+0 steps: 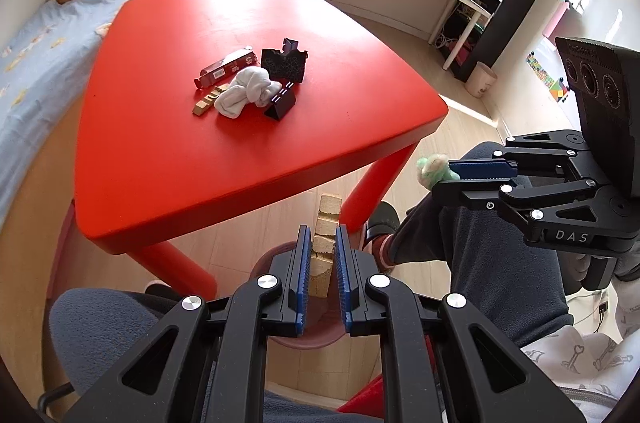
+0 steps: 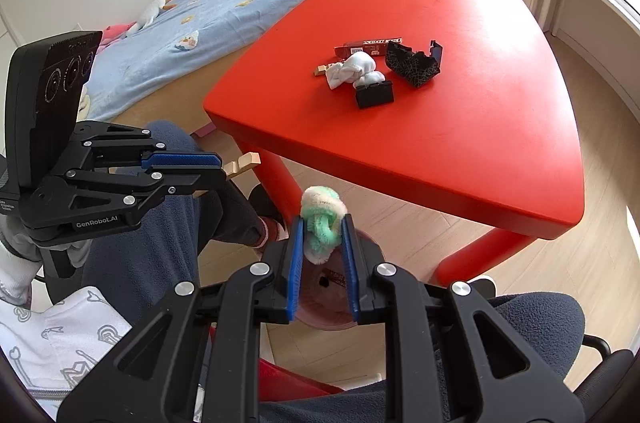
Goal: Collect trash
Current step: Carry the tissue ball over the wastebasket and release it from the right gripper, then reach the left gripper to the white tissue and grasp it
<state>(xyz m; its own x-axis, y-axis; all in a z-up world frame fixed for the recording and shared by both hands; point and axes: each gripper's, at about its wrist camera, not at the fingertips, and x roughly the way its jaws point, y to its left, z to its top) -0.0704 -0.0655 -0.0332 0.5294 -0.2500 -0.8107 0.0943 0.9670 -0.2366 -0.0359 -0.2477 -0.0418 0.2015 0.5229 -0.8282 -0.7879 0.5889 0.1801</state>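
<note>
Left gripper [image 1: 323,251] level, right gripper [image 2: 323,243] perhaps lower

Both claws hover side by side over the lap — left claw [image 1: 323,243] and right claw [image 2: 323,235] clamped.

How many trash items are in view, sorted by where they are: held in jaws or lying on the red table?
Held in jaws: 2, wooden piece and green fluffy wad.
On red table: 5, dark red box, wooden strip, white wad, black patterned box, black wedge.
Total: 7
</note>
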